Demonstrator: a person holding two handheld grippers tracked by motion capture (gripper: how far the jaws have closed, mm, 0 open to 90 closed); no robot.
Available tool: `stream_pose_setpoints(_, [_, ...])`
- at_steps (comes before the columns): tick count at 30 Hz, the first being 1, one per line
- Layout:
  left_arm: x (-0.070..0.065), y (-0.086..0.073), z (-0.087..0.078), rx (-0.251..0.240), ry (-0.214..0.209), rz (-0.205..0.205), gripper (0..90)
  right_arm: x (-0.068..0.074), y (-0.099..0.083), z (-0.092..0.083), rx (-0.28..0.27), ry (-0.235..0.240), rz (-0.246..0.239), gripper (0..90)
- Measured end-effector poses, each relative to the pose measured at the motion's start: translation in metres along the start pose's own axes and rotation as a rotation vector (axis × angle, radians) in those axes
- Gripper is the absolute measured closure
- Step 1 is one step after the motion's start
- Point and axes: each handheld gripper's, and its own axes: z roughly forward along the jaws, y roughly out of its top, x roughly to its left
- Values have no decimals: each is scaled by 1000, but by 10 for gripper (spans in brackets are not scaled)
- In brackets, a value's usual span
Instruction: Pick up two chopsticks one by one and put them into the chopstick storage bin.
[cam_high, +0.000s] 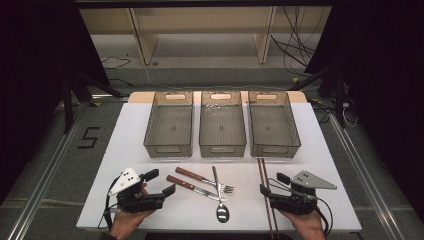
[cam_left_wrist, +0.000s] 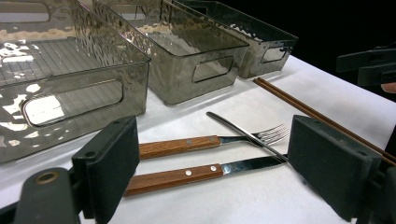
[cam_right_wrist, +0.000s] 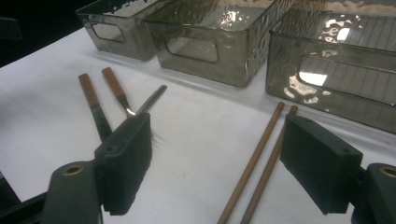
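Note:
A wooden-handled fork (cam_high: 202, 178) (cam_left_wrist: 187, 145), a wooden-handled knife (cam_high: 192, 187) (cam_left_wrist: 173, 178) and a steel spoon (cam_high: 220, 200) lie together on the white table's near middle. A pair of brown chopsticks (cam_high: 265, 195) (cam_right_wrist: 257, 158) lies to their right, pointing away from me. My left gripper (cam_high: 161, 182) (cam_left_wrist: 219, 163) rests open just left of the knife, with nothing pressed between its pads. My right gripper (cam_high: 273, 183) (cam_right_wrist: 223, 161) stands open beside the chopsticks, its jaws framing them without touching. The right gripper view has the knife (cam_right_wrist: 93, 102) and fork (cam_right_wrist: 116, 91) at the left.
Three clear ribbed plastic bins stand in a row behind the cutlery: left (cam_high: 167, 149), middle (cam_high: 222, 149) and right (cam_high: 275, 149), with nothing in them. The white table (cam_high: 125, 130) is bare on both sides of the bins. Dark floor and cables surround it.

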Motion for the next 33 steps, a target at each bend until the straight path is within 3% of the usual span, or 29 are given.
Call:
stream_pose_setpoints(11, [0,0,0,0,-1,-3,162,1,4,1,36,-11,-15,272])
stream_pose_setpoints(20, [0,0,0,-2,1,1,162,-7,20,0,182,-57,10,290])
stream_pose_setpoints(25, [0,0,0,-2,2,0,162,-11,28,4,292,-93,12,307])
stream_pose_setpoints(26, [0,0,0,-2,2,0,162,-11,28,4,292,-93,12,307])
stream_pose_setpoints(27, [0,1,1,-5,1,-1,162,-13,32,7,349,-109,5,326])
stream_pose_setpoints(33, [0,1,2,-5,-3,1,162,-14,40,21,506,-144,-6,377])
